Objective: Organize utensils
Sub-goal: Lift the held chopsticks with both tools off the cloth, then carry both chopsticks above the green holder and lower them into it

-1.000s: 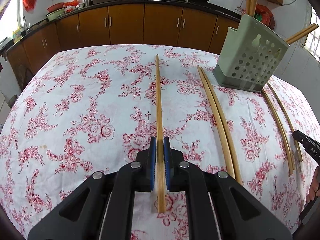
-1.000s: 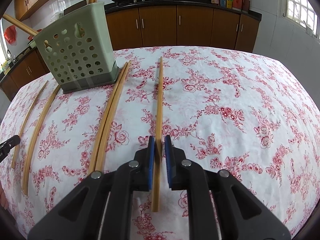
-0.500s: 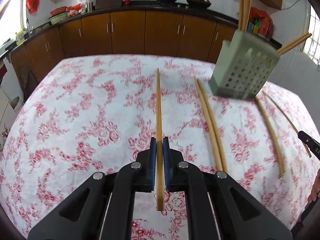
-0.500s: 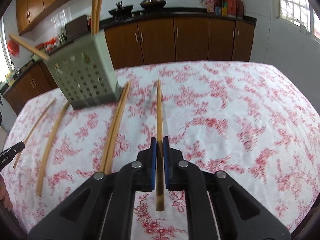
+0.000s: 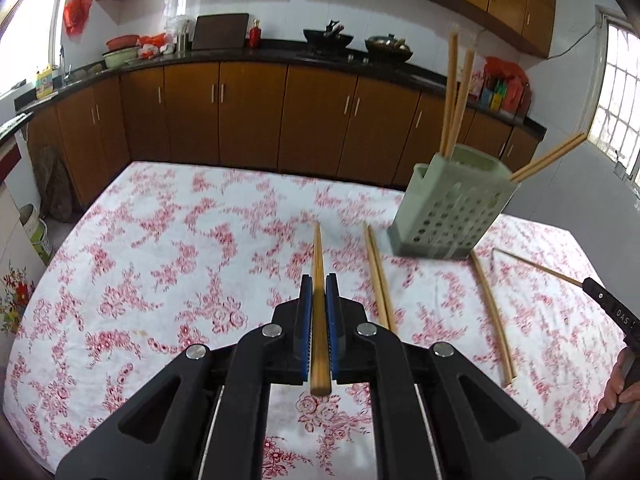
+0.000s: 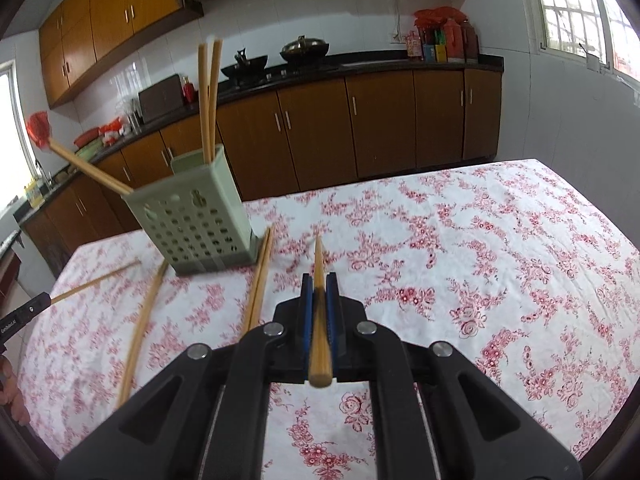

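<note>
While both my claws are raised, these are the details:
Left claw [image 5: 319, 280]: pads clamped tight on one chopstick [image 5: 319, 304], held above the floral tablecloth [image 5: 160, 264].
Right claw [image 6: 319, 280]: pinched shut on a second chopstick [image 6: 319, 312].
Hard to see: motion blur softens the tablecloth; each opposite claw is cut off at the frame edge.
Holder [image 5: 452, 212]: green, perforated, chopsticks standing inside.
Loose chopsticks [image 5: 380, 280]: lying beside the holder.
Change: both held chopsticks lay on the cloth a second ago; now lifted clear.
</note>
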Demonstrator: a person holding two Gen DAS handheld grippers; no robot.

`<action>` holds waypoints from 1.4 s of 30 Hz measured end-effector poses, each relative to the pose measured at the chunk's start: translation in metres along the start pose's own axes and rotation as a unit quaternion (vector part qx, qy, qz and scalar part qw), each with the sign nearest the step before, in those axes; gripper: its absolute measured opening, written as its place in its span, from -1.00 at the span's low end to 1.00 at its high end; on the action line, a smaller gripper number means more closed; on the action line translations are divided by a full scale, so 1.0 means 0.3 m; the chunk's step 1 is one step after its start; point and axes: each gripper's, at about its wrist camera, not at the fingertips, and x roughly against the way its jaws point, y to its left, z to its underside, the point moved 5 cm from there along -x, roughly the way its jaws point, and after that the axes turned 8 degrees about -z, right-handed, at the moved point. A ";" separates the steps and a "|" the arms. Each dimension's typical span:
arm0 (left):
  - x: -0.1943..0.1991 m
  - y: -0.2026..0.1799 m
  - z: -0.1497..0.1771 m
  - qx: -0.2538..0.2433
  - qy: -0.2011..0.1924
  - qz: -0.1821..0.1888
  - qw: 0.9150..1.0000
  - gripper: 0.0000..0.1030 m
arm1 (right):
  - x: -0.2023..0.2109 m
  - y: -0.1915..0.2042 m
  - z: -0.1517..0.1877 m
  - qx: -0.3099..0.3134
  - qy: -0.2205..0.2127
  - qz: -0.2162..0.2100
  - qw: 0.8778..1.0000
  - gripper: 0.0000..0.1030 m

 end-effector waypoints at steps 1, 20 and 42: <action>0.006 -0.002 -0.003 -0.001 -0.003 0.000 1.000 -0.86 | 0.004 -0.002 -0.004 -0.003 -0.001 -0.002 1.000 -0.85; 0.119 -0.011 -0.109 0.016 -0.070 0.014 0.997 -0.86 | 0.133 0.021 -0.148 0.005 -0.088 -0.016 0.996 -0.85; 0.396 -0.190 -0.424 0.014 -0.189 0.094 0.977 -0.86 | 0.384 0.261 -0.504 0.034 -0.176 -0.135 0.975 -0.85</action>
